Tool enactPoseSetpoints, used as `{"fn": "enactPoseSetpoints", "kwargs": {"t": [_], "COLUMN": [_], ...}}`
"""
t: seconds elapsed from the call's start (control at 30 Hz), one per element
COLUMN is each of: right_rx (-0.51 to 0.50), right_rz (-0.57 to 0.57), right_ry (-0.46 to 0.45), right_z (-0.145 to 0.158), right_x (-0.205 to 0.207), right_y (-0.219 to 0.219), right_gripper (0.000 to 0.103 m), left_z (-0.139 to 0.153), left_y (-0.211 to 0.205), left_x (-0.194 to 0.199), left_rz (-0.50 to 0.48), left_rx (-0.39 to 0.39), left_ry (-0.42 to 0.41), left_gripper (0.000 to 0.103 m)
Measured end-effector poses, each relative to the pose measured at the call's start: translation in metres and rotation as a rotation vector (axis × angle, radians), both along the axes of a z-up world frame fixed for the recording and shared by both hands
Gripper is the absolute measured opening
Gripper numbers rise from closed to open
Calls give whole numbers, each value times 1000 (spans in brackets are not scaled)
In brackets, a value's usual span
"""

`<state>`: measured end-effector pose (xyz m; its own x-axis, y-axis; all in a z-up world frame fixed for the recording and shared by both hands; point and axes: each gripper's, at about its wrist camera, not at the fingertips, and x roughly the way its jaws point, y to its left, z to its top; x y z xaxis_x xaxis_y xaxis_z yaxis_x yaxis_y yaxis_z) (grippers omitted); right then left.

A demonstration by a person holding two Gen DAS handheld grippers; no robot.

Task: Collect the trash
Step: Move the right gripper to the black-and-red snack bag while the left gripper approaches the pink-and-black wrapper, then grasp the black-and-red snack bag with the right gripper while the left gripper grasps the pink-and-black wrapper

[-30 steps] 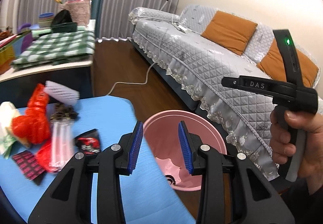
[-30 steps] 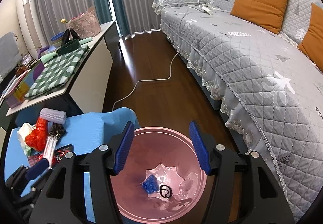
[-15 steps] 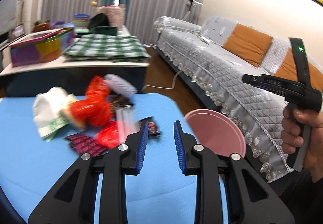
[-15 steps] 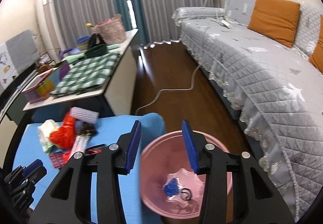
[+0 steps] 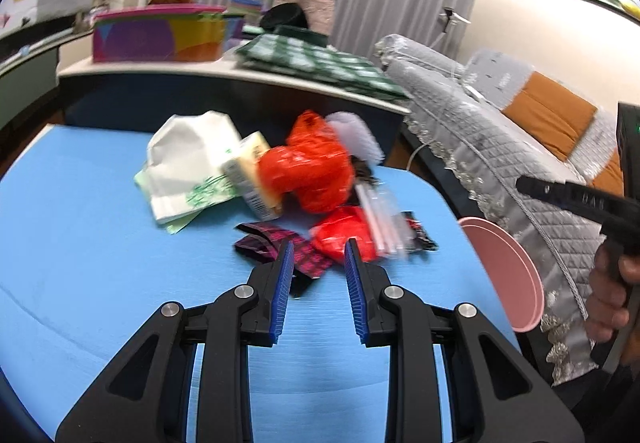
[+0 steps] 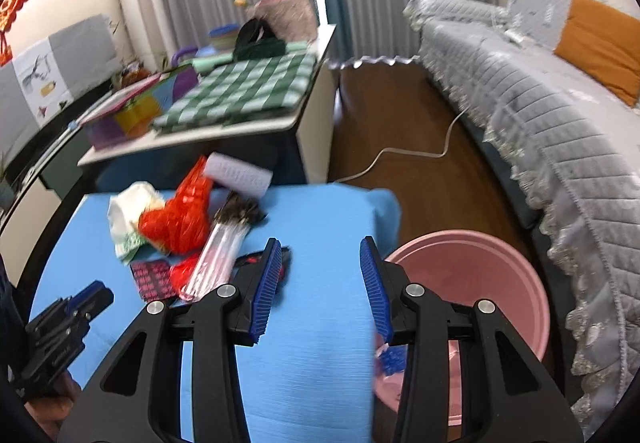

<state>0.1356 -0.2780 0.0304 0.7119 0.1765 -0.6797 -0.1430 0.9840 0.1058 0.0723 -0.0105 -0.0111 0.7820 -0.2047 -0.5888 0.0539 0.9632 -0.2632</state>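
A heap of trash lies on the blue table [image 5: 100,243]: a white paper bag [image 5: 188,159], an orange-red plastic bag [image 5: 308,171], a small red wrapper [image 5: 340,231], a clear sleeve of straws [image 5: 384,215] and a dark pink-patterned wrapper [image 5: 276,247]. My left gripper [image 5: 318,263] is open and empty, just short of the patterned wrapper. My right gripper [image 6: 320,267] is open and empty above the table's right part, right of the heap [image 6: 180,219]. The pink bin [image 6: 480,283] stands on the floor beside the table and holds a blue scrap [image 6: 390,357].
A grey quilted sofa [image 6: 540,83] with orange cushions runs along the right. A low white counter [image 6: 224,127] behind the table carries a green checked cloth, a colourful box and baskets. A white cable [image 6: 400,155] lies on the wooden floor between them.
Both grippers swung left from over the pink bin to the table. The left gripper now faces the trash heap up close. The right gripper opened wider.
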Motion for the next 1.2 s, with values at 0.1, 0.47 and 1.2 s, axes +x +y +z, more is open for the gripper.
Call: {"fn": "enactPoseSetpoints", "kwargs": {"t": [0.1,0.47,1.2], "right_rx": [-10,-21,-87], "right_rz": [26,75,135], "right_ry": [24,135,275], "right_z": [-12,-52,-92], "right_x": [9,41,67], "right_y": [16,47,65], "right_gripper": [42,56,51], "left_z": [-9,-40,-54], "left_y": [7,19,16], "left_x": [6,29,51], "left_rz": [24,48,38], "left_rx": [-19,-104,-121], "left_ry": [20,101,143], "left_gripper": [26,38,23]}}
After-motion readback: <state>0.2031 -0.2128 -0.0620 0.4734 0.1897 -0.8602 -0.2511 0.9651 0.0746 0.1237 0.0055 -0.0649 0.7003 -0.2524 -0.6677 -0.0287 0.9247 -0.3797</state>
